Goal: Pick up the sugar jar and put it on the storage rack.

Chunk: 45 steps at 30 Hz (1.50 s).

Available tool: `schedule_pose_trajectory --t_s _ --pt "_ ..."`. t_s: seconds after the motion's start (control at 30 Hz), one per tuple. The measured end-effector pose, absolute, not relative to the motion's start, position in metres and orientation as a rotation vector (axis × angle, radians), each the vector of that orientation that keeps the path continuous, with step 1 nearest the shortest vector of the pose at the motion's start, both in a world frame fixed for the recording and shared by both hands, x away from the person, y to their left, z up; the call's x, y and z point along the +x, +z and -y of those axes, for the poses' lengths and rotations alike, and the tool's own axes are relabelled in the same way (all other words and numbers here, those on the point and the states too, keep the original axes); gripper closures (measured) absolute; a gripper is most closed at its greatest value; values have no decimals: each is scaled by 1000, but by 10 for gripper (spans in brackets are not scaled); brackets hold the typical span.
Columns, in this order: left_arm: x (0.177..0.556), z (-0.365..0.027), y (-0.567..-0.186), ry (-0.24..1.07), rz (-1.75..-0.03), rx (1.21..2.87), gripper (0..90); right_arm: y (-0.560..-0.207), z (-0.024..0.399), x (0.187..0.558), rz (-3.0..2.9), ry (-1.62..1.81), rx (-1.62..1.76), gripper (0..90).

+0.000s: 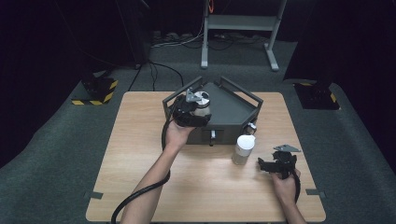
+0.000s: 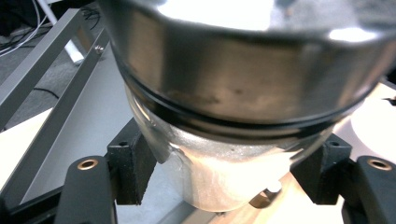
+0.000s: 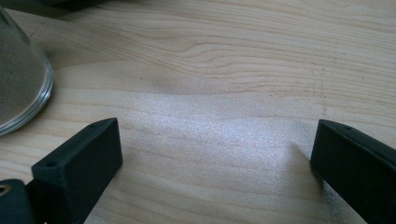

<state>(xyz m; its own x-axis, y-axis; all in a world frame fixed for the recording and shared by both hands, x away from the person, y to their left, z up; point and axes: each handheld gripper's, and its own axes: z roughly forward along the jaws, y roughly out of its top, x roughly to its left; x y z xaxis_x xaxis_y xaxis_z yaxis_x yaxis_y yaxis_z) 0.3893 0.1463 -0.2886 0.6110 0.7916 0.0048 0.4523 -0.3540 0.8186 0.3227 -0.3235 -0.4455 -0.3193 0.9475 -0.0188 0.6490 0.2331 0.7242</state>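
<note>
a light wooden table (image 1: pixel 154 186) on grey carpet carries a dark grey tray (image 1: pixel 233 114) at its far middle, with a white-capped jar (image 1: pixel 243 149) standing just in front.

Two jars at the grey tray
Metal-lidded jar (image 1: pixel 201 103) held over the tray (image 1: pixel 233 109); white-capped jar (image 1: pixel 243 149) upright on the tabletop (image 1: pixel 201 186), at five o'clock.

Rack (image 1: pixel 233 109) at table (image 1: pixel 140 154) rear, bottle (image 1: pixel 243 149) before it, right side.
</note>
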Motion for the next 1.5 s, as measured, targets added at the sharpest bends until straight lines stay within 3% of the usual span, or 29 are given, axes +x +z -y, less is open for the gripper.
schedule_pose_trajectory --t_s 0.63,1.4,1.47,1.5 --pt "416 -131 -306 549 -1092 2031 312 -445 323 323 -2052 864 1463 19" --pt "417 -136 -322 532 -1098 1998 310 -445 323 323 -2053 864 1461 22" --pt "417 -137 -323 525 -1096 1990 302 -445 323 323 -2053 864 1460 22" --pt "416 -140 -324 514 -1098 1976 243 -446 323 322 -2051 864 1462 22"
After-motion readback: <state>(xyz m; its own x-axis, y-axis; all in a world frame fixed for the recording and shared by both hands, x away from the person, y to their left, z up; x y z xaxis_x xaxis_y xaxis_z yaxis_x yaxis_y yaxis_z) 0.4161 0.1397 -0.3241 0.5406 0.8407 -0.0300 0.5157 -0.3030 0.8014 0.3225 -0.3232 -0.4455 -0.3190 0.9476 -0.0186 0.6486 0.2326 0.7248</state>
